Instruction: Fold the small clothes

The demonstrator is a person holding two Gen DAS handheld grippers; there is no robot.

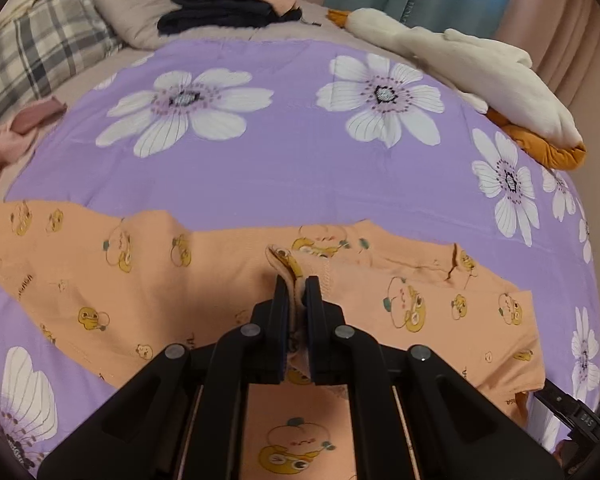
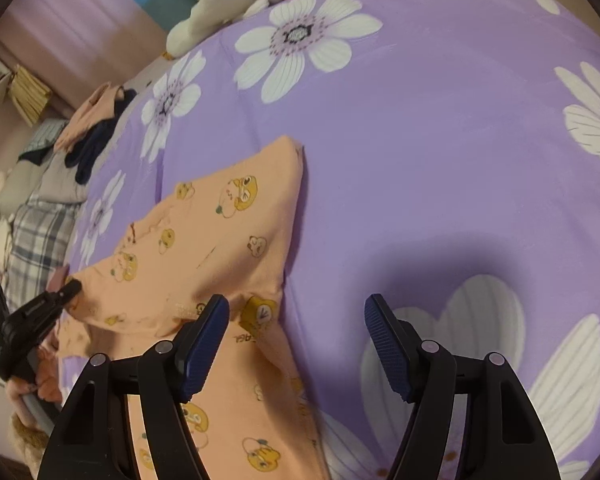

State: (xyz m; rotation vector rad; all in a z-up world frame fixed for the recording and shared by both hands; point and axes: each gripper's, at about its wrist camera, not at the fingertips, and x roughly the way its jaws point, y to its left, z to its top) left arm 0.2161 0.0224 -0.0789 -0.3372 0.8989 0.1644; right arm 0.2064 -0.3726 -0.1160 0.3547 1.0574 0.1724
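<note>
An orange child's garment [image 1: 188, 280] with yellow cartoon prints lies spread on the purple flowered bedspread [image 1: 284, 160]. My left gripper [image 1: 296, 284] is shut on a pinched fold of the garment near its middle edge. In the right wrist view the garment [image 2: 220, 232] lies to the left, one sleeve pointing away. My right gripper [image 2: 296, 316] is open and empty, its left finger over the garment's edge, its right finger over bare bedspread [image 2: 440, 152]. The left gripper [image 2: 40, 312] shows at the far left of that view, on the garment.
A white and mustard plush toy [image 1: 500, 80] lies at the bedspread's far right edge. A stack of folded dark and peach clothes [image 1: 228, 4] sits on a pillow at the back. A plaid pillow [image 1: 40, 48] and pink clothes [image 1: 4, 140] lie at the left.
</note>
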